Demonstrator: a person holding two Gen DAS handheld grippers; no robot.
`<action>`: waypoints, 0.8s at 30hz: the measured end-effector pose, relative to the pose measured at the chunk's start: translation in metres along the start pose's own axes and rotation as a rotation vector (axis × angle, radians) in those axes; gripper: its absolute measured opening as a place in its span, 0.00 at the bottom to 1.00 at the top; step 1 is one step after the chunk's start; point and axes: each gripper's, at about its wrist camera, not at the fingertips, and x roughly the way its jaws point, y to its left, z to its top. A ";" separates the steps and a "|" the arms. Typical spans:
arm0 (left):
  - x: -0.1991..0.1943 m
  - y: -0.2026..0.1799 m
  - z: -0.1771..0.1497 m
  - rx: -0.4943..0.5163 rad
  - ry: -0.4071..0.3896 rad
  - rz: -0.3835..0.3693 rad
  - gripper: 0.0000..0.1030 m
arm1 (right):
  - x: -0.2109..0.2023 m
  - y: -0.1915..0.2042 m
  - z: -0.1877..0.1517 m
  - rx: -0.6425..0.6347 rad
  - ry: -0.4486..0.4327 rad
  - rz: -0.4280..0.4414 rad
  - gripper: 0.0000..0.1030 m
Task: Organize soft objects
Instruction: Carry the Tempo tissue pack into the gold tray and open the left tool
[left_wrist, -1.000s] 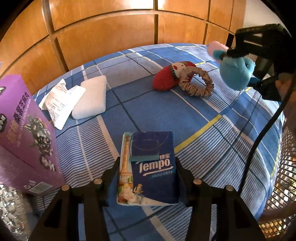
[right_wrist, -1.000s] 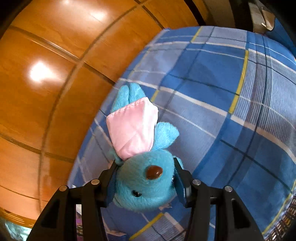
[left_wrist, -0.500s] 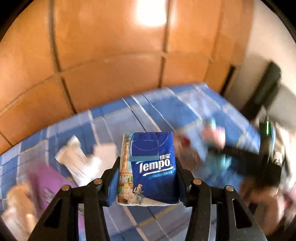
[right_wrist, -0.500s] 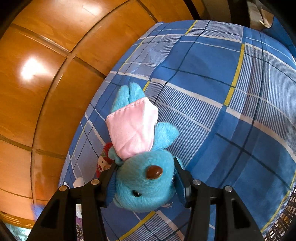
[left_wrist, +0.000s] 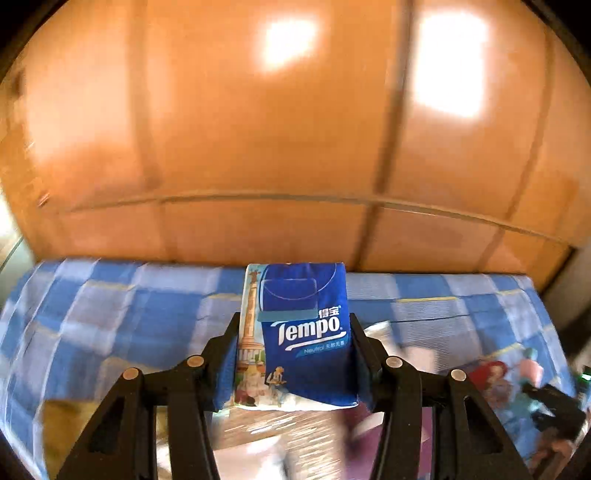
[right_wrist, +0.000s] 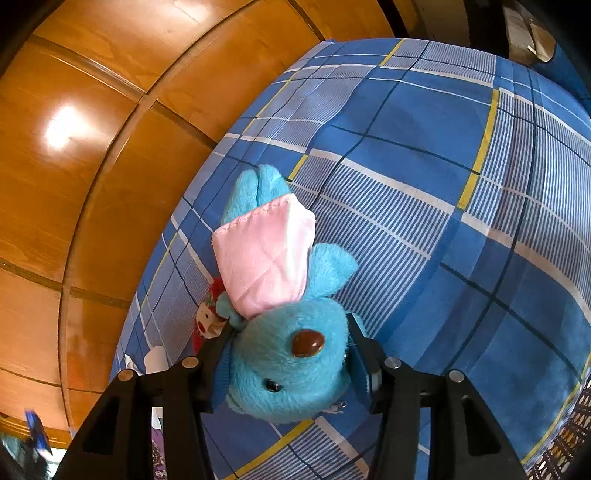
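Note:
My left gripper (left_wrist: 293, 332) is shut on a blue Tempo tissue pack (left_wrist: 299, 332), held upright above the blue plaid bed (left_wrist: 110, 317); this view is motion-blurred. In the right wrist view my right gripper (right_wrist: 288, 354) is shut on the head of a turquoise plush toy (right_wrist: 288, 354), whose pink cloth (right_wrist: 264, 254) and legs hang away over the bed (right_wrist: 461, 221). A red plush item (right_wrist: 207, 317) lies on the sheet behind the toy, mostly hidden by it. It appears again, blurred, at the left view's lower right (left_wrist: 491, 373).
A wooden panelled wall (left_wrist: 295, 129) rises behind the bed, seen also in the right view (right_wrist: 92, 166). White soft items (right_wrist: 155, 360) lie far off near the bed's edge. A purple box (left_wrist: 373, 439) blurs below the left fingers. A woven basket rim (right_wrist: 565, 443) shows at lower right.
The left gripper rose and swung with the tissue pack, from low over the bed to a view mostly of the wooden wall. The right gripper held the plush toy nearly still.

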 end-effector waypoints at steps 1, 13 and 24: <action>-0.003 0.020 -0.010 -0.025 0.002 0.018 0.50 | -0.001 0.001 0.000 -0.004 -0.002 -0.002 0.52; -0.049 0.166 -0.149 -0.311 0.059 0.171 0.50 | -0.006 0.010 -0.004 -0.063 -0.035 -0.044 0.52; -0.087 0.185 -0.238 -0.328 0.051 0.278 0.51 | -0.007 0.016 -0.007 -0.109 -0.054 -0.091 0.52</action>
